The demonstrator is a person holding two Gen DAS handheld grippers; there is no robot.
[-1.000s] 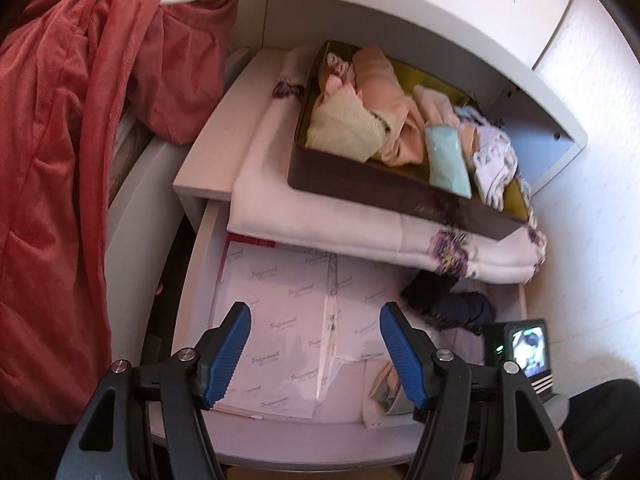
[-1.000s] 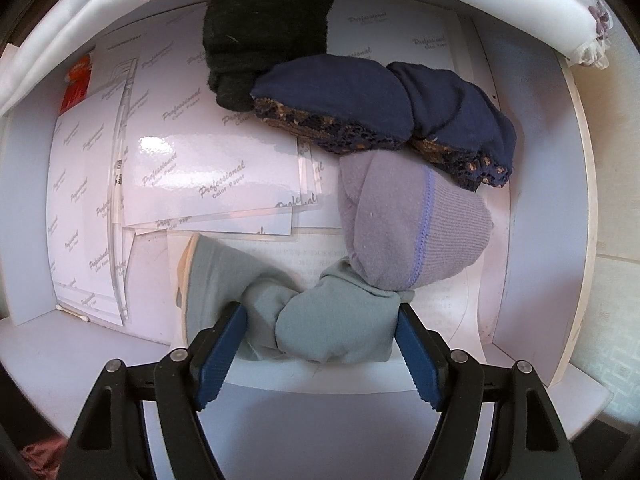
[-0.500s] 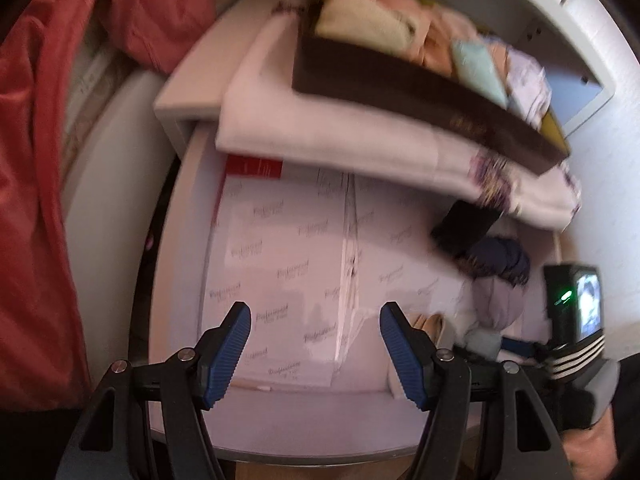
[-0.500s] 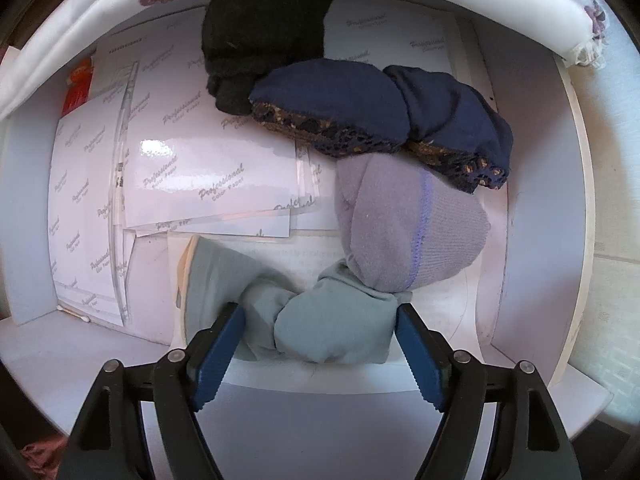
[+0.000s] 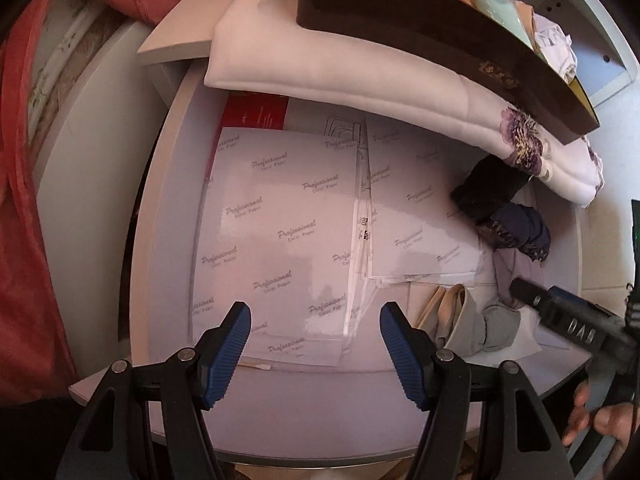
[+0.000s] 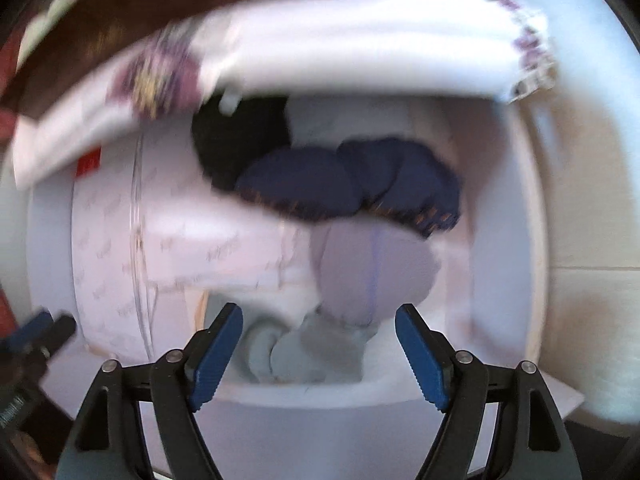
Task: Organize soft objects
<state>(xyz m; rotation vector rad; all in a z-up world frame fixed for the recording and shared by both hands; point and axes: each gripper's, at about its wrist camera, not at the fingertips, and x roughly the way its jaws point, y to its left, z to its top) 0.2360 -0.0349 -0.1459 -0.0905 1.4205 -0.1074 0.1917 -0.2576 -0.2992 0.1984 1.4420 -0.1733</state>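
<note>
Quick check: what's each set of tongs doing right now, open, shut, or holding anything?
Left tongs: open, empty, over glossy white photo paper sheets.
Right tongs: open, empty, above the grey-green fabric bundle.

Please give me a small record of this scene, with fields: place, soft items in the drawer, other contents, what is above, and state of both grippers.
place: open white drawer
soft items: black sock, navy lace-trimmed pair, lilac sock, grey-green sock
other contents: glossy photo paper sheets, cotton swab
above: folded white cloth under a dark brown box
left gripper: open, empty
right gripper: open, above the grey-green sock
</note>
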